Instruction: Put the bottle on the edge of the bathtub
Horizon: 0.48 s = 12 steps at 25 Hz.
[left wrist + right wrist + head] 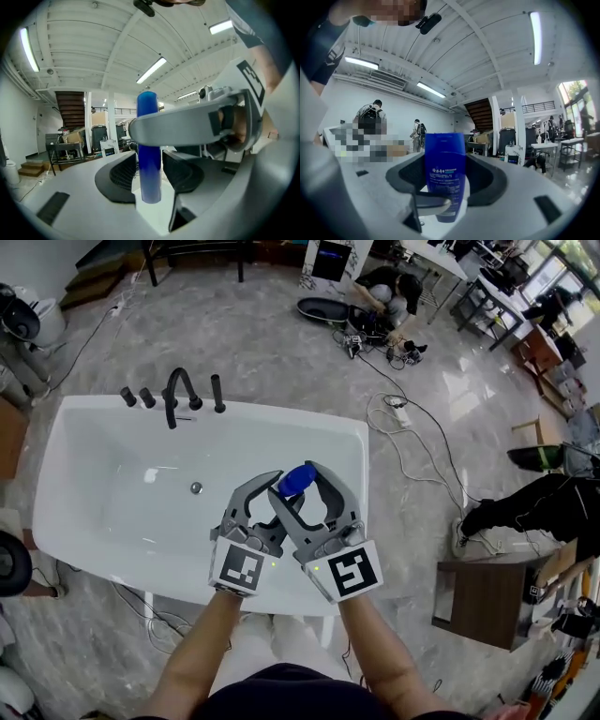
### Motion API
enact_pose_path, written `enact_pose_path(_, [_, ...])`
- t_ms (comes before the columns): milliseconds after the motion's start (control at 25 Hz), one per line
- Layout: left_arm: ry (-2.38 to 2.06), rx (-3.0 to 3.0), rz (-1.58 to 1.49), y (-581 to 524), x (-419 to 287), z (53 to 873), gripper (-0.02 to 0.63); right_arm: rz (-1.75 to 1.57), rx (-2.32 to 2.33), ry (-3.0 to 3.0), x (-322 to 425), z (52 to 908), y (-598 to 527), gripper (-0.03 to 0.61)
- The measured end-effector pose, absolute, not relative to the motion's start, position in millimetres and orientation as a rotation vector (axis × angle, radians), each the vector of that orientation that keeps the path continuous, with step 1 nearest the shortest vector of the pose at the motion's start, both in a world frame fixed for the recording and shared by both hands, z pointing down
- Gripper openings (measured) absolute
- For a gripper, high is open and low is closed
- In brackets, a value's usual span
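- Head view: the bottle [296,480], deep blue with a rounded top, hangs between the crossed left tongs [272,498] and right tongs [305,493]. It is above the basin of the white bathtub [281,420], toward the near side, and rests on no rim.
- Head view: the tub has a broad, flat rim all round. The far rim carries a black faucet [178,390] with its handles near the left end; the rest of that rim is bare. The near rim lies just under the two marker cubes. A drain [196,487] sits in the basin floor.
- Head view: on the grey marble floor to the right, loose cables [412,442] and a brown wooden stand [487,601] lie apart from the tub.
- Left gripper view: the bottle [150,173] shows its narrow edge, tall, slim and upright between the dark pads. The left tongs stand apart, with the pads just off its flat faces and a thin sliver of light at the right-hand one. A grey arm of the right tongs crosses in front of the bottle.
- Right gripper view: the bottle [445,173] shows its wide face, which carries small white and teal print. Its top is squared and its lower end rounded. The right tongs are clamped on its two narrow edges, both pads [480,180] flush against it. White tub surface shows beneath.
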<state>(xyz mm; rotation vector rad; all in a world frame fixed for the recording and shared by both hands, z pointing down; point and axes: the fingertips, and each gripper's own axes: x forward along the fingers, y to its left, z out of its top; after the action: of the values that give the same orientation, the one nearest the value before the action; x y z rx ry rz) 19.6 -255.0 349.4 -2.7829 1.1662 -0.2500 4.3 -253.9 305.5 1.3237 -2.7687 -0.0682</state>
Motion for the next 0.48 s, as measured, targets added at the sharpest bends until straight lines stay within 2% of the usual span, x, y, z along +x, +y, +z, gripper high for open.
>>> enact_pose_path(240, [1.266, -2.792, -0.261, -298.3, -7.6, 389.3, 0.161, -0.114, 1.373, -2.759, 7.6, 330.1, -322.5, 0.265])
enact_pose_path(360, [1.34, -2.792, -0.232, -320.5, -18.2, 407.5, 0.092, -0.157, 1.405, -2.751, 11.0, 347.6, -356.8, 0.265])
enact_pose_path(440, [1.399, -2.792, -0.206, -335.3, -26.7, 420.5, 0.004, -0.186, 1.433, -2.75, 11.1, 360.0, -378.6, 0.265])
enact_pose_path(480, [1.424, -2.79, -0.193, -343.2, -30.7, 427.5, 0.003, -0.198, 1.447, -2.746, 11.1, 367.4, -389.4, 0.265])
